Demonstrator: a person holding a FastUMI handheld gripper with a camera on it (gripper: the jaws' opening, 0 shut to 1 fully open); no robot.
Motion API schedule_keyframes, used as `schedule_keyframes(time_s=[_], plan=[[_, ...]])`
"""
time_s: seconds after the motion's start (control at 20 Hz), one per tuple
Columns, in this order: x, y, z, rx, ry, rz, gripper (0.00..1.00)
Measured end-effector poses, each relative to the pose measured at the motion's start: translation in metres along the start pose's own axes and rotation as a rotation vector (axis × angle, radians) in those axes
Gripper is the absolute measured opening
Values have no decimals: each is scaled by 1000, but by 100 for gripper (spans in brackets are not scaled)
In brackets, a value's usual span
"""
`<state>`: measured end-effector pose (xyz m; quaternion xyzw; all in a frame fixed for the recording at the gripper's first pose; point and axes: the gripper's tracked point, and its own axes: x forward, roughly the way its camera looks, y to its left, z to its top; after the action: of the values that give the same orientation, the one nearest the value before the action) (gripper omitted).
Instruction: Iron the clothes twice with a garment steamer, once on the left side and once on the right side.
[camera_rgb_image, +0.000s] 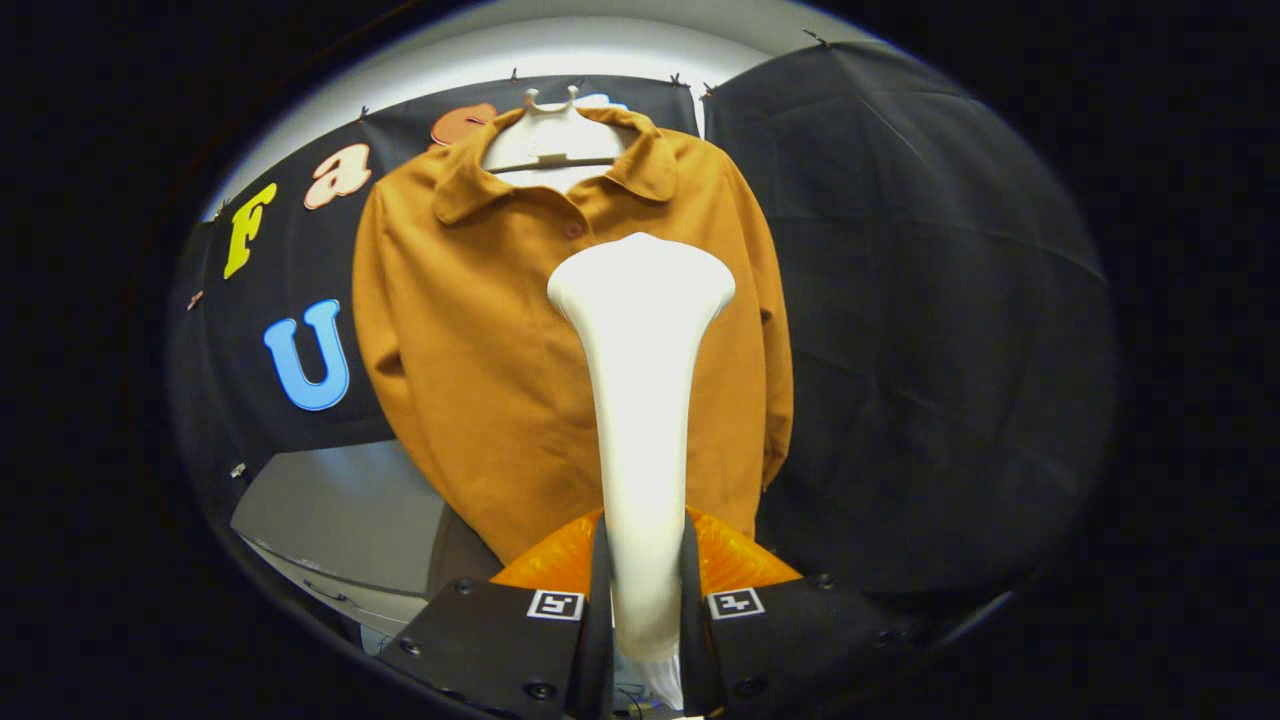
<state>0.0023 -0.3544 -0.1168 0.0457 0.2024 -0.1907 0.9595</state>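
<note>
No brand name or readable label shows on the garment steamer (640, 400) or on the shirt (480, 350); the only markings near the fingers are two small square black-and-white coded tags, one on each side of the gripper body, and they carry no words.

The gripper (645, 580) is clamped on the steamer's handle: both fingers press against the narrow lower part of the white body, one on each side, and the handle runs down between them. From there the steamer rises straight ahead of the fingers and widens into a broad, rounded head.

That head stands in front of the chest of the mustard-brown collared shirt, just below the collar and over the button line; whether it touches the cloth cannot be told. The shirt hangs on a white hanger (550, 140) against the booth's black cloth wall (920, 300), beyond the fingers, its hem reaching down to just above them.
</note>
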Motion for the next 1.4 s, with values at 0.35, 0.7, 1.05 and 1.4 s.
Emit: schedule_keyframes(time_s=[0.35, 0.7, 1.05, 1.4], plan=[[-30, 95, 30, -80, -96, 161, 30], [-56, 187, 48, -113, -151, 321, 30], [-85, 251, 54, -143, -191, 413, 30], [-103, 282, 46, -159, -187, 449, 30]])
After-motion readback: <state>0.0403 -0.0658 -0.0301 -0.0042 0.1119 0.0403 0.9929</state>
